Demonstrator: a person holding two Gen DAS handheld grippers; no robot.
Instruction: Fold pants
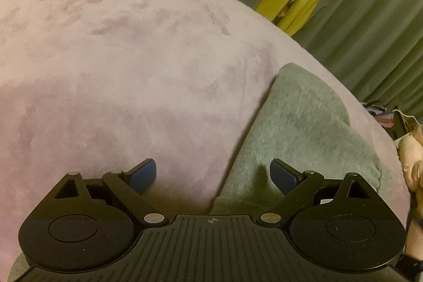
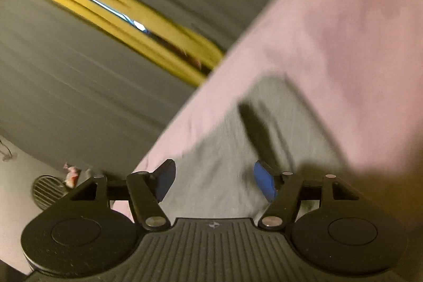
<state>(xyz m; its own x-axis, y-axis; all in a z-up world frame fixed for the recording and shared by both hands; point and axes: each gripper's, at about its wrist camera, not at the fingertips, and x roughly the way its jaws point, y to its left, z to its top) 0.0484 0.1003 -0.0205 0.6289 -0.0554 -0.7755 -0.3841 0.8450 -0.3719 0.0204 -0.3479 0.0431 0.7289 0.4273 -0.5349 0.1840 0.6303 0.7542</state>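
Pink blanket (image 1: 119,65) lies bare and open to the left and far side; folded grey pants (image 1: 304,128) occupy the near right; green curtain (image 1: 370,31) bounds the far edge.

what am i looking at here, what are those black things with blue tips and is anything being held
Each picture comes from a camera mounted on a handheld gripper, looking forward along its two fingers; a person carries one in each hand. The black parts are the gripper bodies, the blue tips its pads. The left gripper and the right gripper both stand open, holding nothing. Below them lie grey pants, folded, on a pink blanket. Green curtains hang behind. The right view is blurred.
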